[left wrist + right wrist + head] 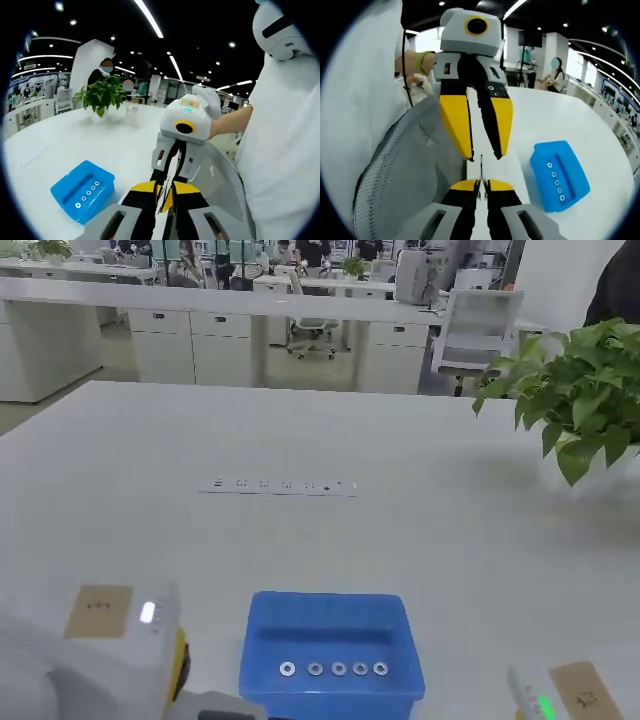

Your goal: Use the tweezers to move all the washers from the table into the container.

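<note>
The jaws of the right gripper (pixel 481 186), black with yellow pads, are clenched on the tweezers (pixel 481 172), which are seen as a thin metal sliver rising from between them. The sliver's tip is aimed into the gap of the left gripper (pixel 484 155), whose long, tapered yellow-and-black jaws are spread apart with nothing clamped. Whether the tip touches either jaw cannot be told. In the left gripper view the white body of the right gripper, ringed in yellow, is gripped by a hand (pixel 207 100).

Both grippers are held facing each other, well short of the container (pixel 572 165) and off the near edge of the counter (pixel 300 440). Below them a grey mesh chair back (pixel 405 165) is seen.

The container is a shallow rectangular tray of blue plastic set flat near the counter's near edge. Inside it, five small round metal washers (pixel 338 669) are laid in a straight row along the floor toward its near wall, each just beside the next.

Beyond the container, a flat white power strip (pixel 280 485) is set into the smooth white counter. Farther off, to the container's right, a leafy green plant (pixel 580 390) is placed.
</note>
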A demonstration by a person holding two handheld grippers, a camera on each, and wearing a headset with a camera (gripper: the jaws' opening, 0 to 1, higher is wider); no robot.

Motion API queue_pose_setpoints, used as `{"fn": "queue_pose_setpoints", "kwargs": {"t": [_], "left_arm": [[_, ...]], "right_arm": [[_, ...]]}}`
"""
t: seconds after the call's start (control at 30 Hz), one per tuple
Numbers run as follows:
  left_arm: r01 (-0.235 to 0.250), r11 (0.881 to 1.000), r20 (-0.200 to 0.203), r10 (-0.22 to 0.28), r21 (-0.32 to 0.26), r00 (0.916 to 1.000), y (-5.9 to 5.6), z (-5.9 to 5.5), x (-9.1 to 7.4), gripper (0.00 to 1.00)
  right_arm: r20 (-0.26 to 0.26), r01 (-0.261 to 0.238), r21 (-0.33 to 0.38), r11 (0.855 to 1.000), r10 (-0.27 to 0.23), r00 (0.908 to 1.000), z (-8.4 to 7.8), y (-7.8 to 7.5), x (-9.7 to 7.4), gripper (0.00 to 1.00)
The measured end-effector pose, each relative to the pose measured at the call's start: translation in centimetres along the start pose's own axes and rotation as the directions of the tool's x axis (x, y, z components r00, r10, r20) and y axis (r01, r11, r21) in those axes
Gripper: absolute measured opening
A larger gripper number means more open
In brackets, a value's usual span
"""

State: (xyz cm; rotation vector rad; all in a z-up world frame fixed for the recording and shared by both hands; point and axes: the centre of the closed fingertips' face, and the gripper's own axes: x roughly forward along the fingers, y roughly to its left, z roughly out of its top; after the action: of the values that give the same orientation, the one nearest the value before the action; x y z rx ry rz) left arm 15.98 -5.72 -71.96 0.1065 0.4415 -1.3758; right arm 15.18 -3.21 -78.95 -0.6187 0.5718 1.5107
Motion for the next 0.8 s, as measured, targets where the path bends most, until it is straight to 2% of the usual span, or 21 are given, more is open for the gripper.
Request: {"fn": "queue_pose_setpoints", "kwargs": {"t": [0.07, 0.23, 0.5, 0.8], "left_arm": [[0.009, 1.0, -0.025, -0.009, 0.021, 0.9997, -0.2, -0.3, 0.4, 0.07], [0.038, 0.995, -0.1, -0.029, 0.094, 0.9945, -0.7, -1.4, 1.1, 0.01], [0.031, 0.986, -0.168, -0.003, 0.162, 0.9858, -0.3, -2.1, 1.5, 0.0], [0.033, 0.969, -0.275, 0.036, 0.245, 0.9609, 1.3, -4.2, 1.7, 0.0]], "right_arm": [[-0.033, 0.004, -0.038, 0.999, -0.005, 0.9994, -0.4, 0.0, 0.0, 0.03], [-0.05, 0.006, -0.041, 0.999, -0.008, 0.9987, -0.9, 0.2, 0.1, 0.03], [-0.069, 0.024, -0.037, 0.999, -0.027, 0.9973, -1.6, -0.1, 0.0, 0.03], [-0.111, 0.053, -0.049, 0.997, -0.058, 0.9921, -3.2, -1.5, 0.9, 0.04]]}}
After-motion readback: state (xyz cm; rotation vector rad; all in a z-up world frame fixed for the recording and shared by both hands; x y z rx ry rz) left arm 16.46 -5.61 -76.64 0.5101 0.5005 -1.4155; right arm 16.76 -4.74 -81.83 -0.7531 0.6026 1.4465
